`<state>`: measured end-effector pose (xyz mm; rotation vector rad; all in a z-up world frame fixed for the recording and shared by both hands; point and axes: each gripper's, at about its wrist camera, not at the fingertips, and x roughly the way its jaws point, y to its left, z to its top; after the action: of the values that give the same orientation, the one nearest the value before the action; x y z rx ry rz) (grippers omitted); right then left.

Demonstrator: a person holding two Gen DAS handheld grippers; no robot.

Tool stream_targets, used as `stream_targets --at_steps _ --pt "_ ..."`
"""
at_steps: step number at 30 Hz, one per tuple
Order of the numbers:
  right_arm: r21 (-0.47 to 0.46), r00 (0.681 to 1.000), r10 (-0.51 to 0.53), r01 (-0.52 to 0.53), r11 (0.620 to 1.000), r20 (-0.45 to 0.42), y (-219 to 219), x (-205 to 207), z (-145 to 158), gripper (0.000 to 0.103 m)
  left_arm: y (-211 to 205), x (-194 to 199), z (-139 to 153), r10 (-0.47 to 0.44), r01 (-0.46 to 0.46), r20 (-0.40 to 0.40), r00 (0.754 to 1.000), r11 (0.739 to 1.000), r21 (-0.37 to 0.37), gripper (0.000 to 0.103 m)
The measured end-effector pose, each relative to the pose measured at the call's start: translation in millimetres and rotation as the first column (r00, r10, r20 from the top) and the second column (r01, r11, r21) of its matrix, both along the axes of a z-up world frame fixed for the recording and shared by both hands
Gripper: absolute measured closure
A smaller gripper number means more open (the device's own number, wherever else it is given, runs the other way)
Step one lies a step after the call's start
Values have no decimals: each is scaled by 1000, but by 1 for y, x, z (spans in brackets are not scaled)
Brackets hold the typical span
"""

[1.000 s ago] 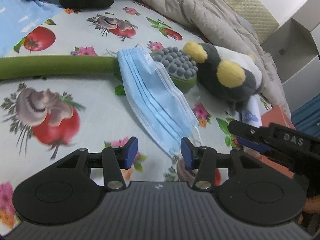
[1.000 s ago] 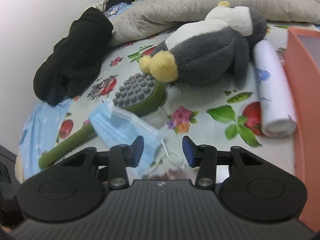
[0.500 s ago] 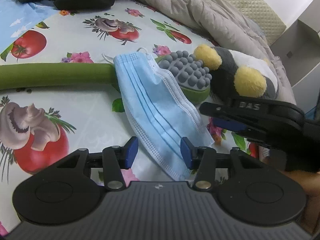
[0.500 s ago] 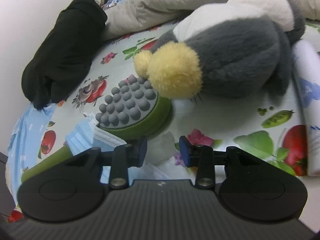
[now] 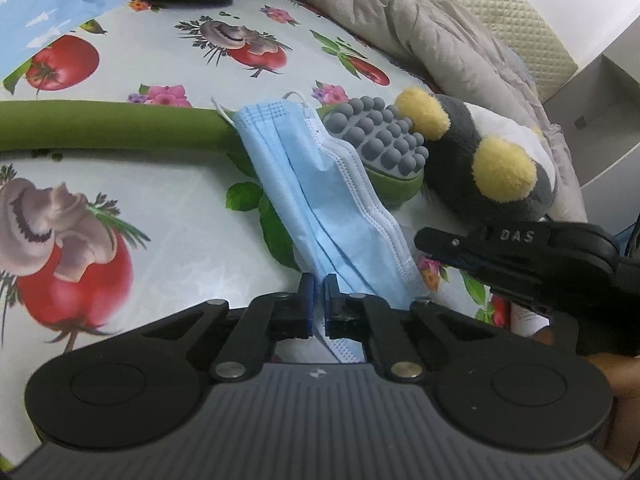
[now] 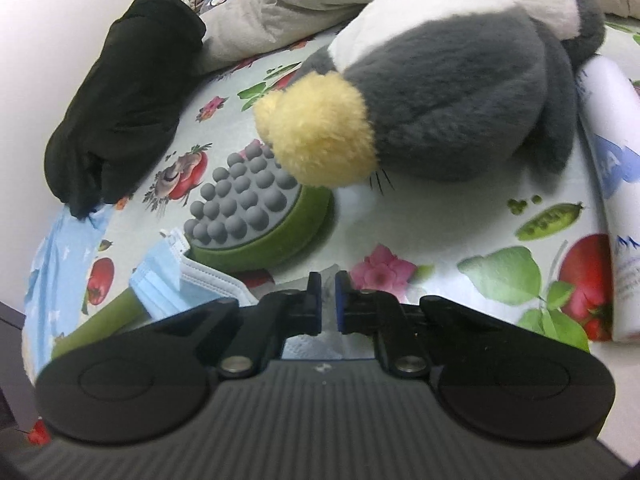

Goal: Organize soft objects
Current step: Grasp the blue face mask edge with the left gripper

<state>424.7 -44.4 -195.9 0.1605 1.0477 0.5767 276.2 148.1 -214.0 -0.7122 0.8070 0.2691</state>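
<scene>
A blue face mask (image 5: pixel 320 184) lies draped over a green long-handled massage brush (image 5: pixel 380 144) with grey nubs, on the fruit-print sheet (image 5: pixel 168 208). My left gripper (image 5: pixel 319 296) has its jaws closing tight on the mask's near end. From the right, my right gripper (image 5: pixel 418 240) comes in at the mask's right edge. In the right wrist view that gripper (image 6: pixel 328 292) has its jaws closing on a white, crinkled bit of the mask (image 6: pixel 160 280). A grey, white and yellow plush toy (image 6: pixel 440 100) lies just beyond the brush head (image 6: pixel 248 208).
A black garment (image 6: pixel 120 100) lies at the far left by the wall. A grey blanket (image 5: pixel 420 28) is bunched behind the plush. A white bottle (image 6: pixel 616 160) lies right of the plush. A light blue cloth (image 5: pixel 32 12) covers the far left corner.
Both grippers moved in and down toward the mask, the right one crossing leftward. Both went from open to shut, the left on the mask's near end.
</scene>
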Motion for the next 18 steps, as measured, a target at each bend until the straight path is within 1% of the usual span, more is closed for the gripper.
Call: stream_targets --at_steps 4,8,12,14,18 --pt "-4 1000 -13 13 1000 8 -8 -11 10 95 1 -13 10 -7 7 15 1000 1000 -17 98" --pt "-14 999 -26 26 1000 29 -17 -27 22 95 -5 -29 25 -48 49 33 998 999 -23 99" --pt "-34 998 -37 39 999 60 -28 -48 36 96 -12 -50 38 -85 87 48 995 996 -28 99" --pt "-52 996 -40 44 998 81 -34 -61 42 96 -17 -61 44 -107 107 33 994 994 -12 99" --pt "-65 994 -59 65 996 92 -53 -88 51 96 -28 -86 54 -145 147 51 988 989 -24 99"
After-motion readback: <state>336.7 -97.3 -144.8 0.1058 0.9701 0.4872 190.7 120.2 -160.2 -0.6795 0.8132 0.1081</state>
